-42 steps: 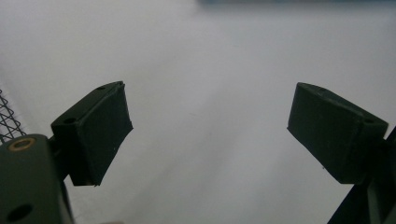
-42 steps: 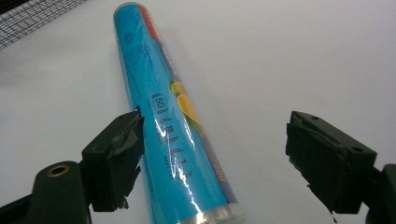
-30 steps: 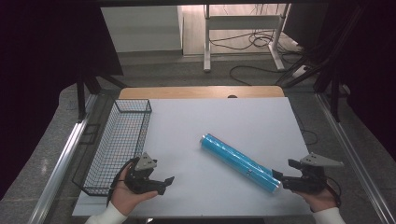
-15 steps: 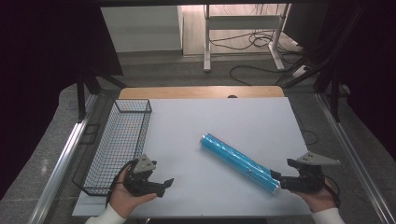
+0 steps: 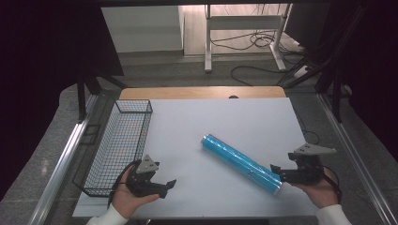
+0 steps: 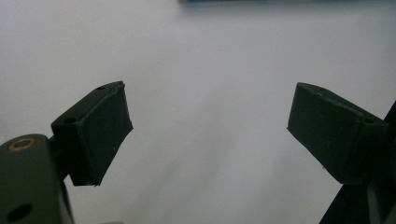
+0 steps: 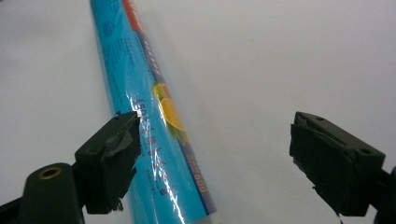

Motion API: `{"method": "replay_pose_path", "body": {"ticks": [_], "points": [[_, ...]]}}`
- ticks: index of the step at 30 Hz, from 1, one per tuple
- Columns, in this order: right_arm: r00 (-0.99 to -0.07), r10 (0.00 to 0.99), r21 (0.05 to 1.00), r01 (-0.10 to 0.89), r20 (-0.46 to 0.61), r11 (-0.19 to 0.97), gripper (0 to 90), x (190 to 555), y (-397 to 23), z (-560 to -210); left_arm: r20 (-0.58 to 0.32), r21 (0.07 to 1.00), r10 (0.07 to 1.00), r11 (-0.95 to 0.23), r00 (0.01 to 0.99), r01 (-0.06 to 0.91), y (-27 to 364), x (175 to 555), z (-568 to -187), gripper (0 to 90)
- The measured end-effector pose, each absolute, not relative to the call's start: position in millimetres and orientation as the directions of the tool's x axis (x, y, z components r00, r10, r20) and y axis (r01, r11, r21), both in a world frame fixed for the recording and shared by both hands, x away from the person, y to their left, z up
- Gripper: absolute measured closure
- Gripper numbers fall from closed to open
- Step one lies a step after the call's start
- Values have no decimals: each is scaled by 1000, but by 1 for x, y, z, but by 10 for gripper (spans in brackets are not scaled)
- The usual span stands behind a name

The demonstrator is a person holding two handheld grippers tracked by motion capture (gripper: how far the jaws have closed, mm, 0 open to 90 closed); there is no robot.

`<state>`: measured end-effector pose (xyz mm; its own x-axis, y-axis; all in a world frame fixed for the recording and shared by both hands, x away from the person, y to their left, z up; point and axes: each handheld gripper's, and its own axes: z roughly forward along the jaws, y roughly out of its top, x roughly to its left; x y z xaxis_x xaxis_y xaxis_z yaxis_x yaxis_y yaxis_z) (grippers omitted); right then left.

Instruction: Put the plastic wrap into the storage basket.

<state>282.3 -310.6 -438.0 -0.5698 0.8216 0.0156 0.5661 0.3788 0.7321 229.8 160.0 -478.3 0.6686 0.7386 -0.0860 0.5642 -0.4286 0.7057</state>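
Observation:
A long blue plastic-wrapped roll (image 5: 241,162) lies diagonally on the white table (image 5: 225,117), its near end towards the right front. My right gripper (image 5: 279,173) hovers at that near end. In the right gripper view the roll (image 7: 144,107) runs up past the left jaw, and its end lies between the jaws without either pad pressing on it. The right gripper (image 7: 215,128) has just been opening its jaws and stands open. My left gripper (image 5: 168,186) rests in a hand at the left front. It is also open (image 6: 209,100), with bare table between its pads.
A black wire basket (image 5: 117,145) stands along the table's left edge, just beyond the left hand. A wooden strip (image 5: 202,92) borders the far edge. Metal rails (image 5: 347,145) run along both sides, and cables lie on the floor behind.
The right gripper's jaws have widened and that hand has lifted slightly and drawn back from the roll's near end. The roll and the left hand have stayed put.

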Motion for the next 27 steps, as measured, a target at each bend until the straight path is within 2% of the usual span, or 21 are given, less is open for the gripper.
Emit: {"method": "replay_pose_path", "body": {"ticks": [7,27], "points": [[-599,801,711,565,5,418,149,291,-293,-432,-83,702,738,-435,670,565,159,231,-479,132],[-701,713,553,592,-7,587,95,325,-230,-442,-76,696,734,-446,675,563,159,230,-481,134]]}}
